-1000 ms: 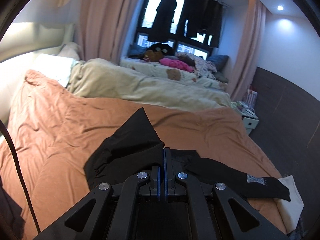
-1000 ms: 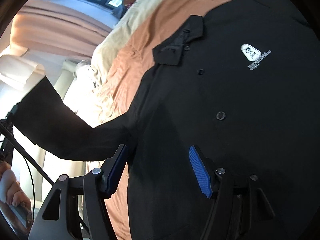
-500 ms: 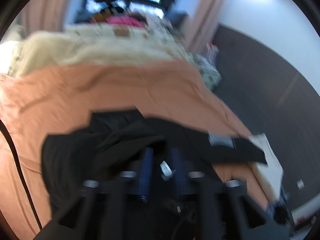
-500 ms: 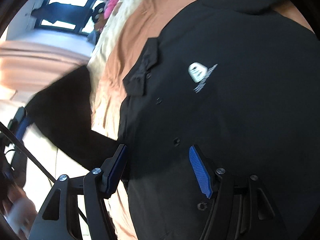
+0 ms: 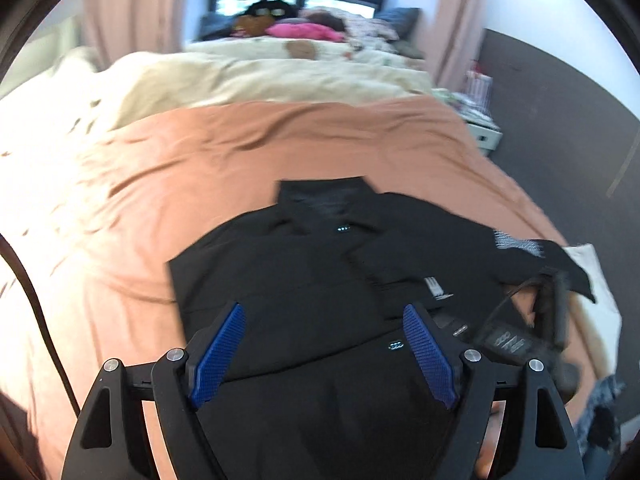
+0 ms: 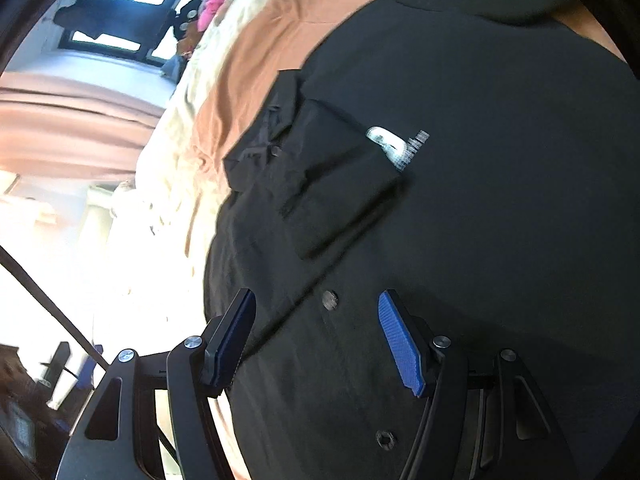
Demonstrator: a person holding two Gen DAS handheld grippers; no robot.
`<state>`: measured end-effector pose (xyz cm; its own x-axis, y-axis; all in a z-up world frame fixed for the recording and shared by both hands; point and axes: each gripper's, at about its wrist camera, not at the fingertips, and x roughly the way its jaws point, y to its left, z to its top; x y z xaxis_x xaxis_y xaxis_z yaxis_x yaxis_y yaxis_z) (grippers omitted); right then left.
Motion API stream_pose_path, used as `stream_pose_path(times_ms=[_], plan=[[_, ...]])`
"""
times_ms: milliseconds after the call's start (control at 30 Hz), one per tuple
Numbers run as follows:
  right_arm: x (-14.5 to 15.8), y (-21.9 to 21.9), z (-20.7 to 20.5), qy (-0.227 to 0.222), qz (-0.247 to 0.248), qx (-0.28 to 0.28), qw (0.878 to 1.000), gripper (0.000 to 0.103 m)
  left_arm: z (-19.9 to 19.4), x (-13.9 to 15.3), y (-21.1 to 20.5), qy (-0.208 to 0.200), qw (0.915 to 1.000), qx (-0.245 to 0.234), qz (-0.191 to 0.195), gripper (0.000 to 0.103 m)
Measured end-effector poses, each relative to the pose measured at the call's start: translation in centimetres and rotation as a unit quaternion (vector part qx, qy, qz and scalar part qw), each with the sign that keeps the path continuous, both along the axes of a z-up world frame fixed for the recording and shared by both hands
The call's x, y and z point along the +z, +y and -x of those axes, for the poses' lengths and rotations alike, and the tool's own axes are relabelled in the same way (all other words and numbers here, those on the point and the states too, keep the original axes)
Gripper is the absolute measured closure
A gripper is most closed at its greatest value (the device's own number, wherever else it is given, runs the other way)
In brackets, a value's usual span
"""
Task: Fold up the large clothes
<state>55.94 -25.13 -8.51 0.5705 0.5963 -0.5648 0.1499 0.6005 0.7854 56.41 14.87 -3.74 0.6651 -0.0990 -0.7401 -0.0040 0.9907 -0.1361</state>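
Note:
A black button shirt [image 5: 304, 280] lies front up on the orange bed cover [image 5: 160, 184], collar toward the far side. One sleeve [image 6: 340, 184] is folded across the chest and partly covers the white logo [image 6: 394, 146]. My left gripper [image 5: 322, 350] is open and empty just above the shirt's near part. My right gripper [image 6: 318, 334] is open and empty, low over the button placket [image 6: 330, 300]. The right gripper's body also shows in the left wrist view [image 5: 516, 336] at the shirt's right side.
A cream duvet [image 5: 248, 76] and a second bed with toys [image 5: 304, 32] lie beyond the orange cover. A white bedside unit [image 5: 486, 128] stands at the right by the dark wall. A white cloth [image 5: 596, 280] lies at the bed's right edge.
My left gripper was shut on the sleeve and held it up; it carried the sleeve across the chest, opened and let it go. The right gripper stayed open over the shirt.

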Motion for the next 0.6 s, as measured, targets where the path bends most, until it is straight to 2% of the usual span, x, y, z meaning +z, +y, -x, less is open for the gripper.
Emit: stream_pose_path(times_ms=[67, 200, 433, 600], plan=[[0.2, -0.3, -0.3, -0.019, -0.015, 0.001, 1.000, 0.041, 0.8, -1.5, 1.8, 0.009, 0.9997, 0.022, -0.008, 0.020], [-0.7, 0.2, -1.7, -0.026, -0.062, 0.026, 0.997, 0.041, 1.3, -4.3, 4.4, 0.032, 0.9982, 0.050, -0.006, 0.023], [-3.5, 0.9, -3.9, -0.022, -0.099, 0.019, 0.995, 0.041, 1.7, -10.3, 8.7, 0.082, 0.9918, 0.096, 0.016, 0.038], [-5.4, 0.7, -4.2, -0.025, -0.116, 0.015, 0.993, 0.054, 1.5, -13.3, 10.3, 0.103, 0.9885, 0.109, 0.016, 0.044]])
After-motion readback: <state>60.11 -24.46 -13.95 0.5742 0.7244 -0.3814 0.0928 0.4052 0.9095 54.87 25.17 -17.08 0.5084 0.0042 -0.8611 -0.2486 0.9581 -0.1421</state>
